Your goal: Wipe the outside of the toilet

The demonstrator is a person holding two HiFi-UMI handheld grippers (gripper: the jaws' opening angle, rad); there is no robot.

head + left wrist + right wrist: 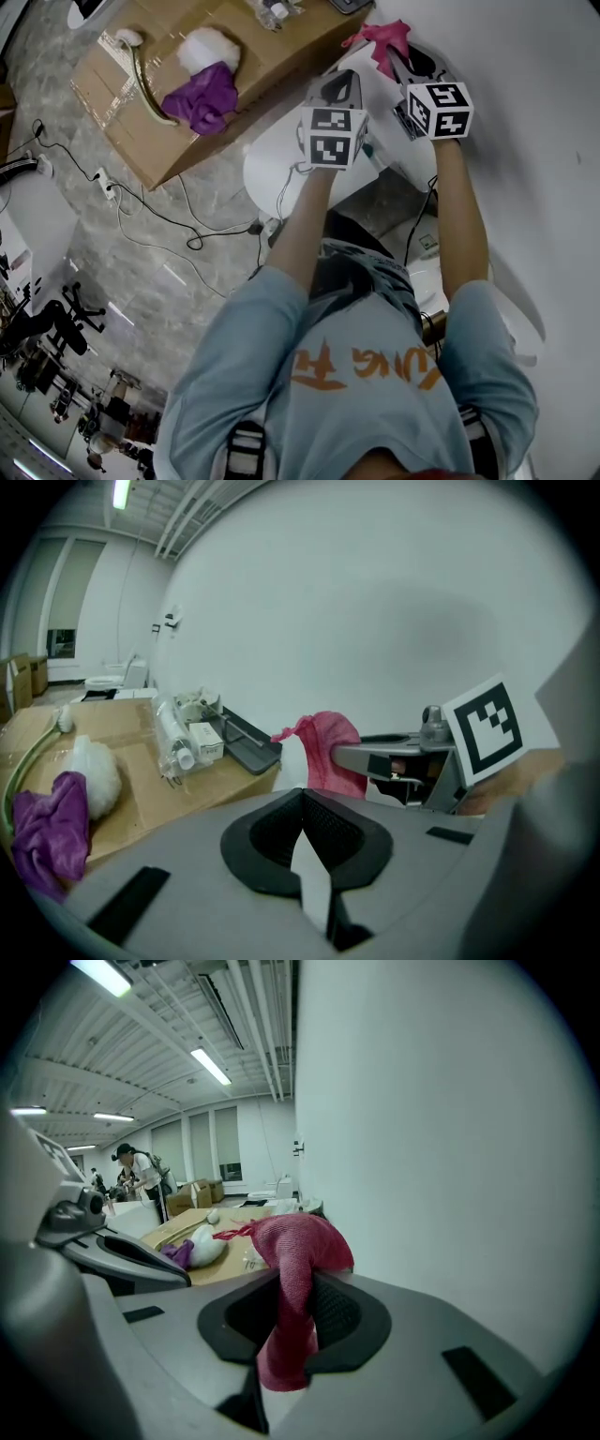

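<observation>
My right gripper (398,58) (291,1288) is shut on a pink cloth (382,37) (292,1255), which bunches above the jaws and hangs down between them. It is held up close to a white wall (450,1147). My left gripper (345,82) (302,803) is level with it on its left, its jaws shut with nothing between them. From the left gripper view, the pink cloth (323,747) and the right gripper (375,757) are just ahead to the right. The white toilet (277,164) lies below both grippers, partly hidden by my arms.
A cardboard box (187,84) (141,780) stands to the left, carrying a purple cloth (202,98), a white fluffy pad (208,47), a curved-handle brush (145,84), packed bottles (183,733) and a grey tray (248,742). Cables (159,225) and a power strip (105,183) lie on the floor.
</observation>
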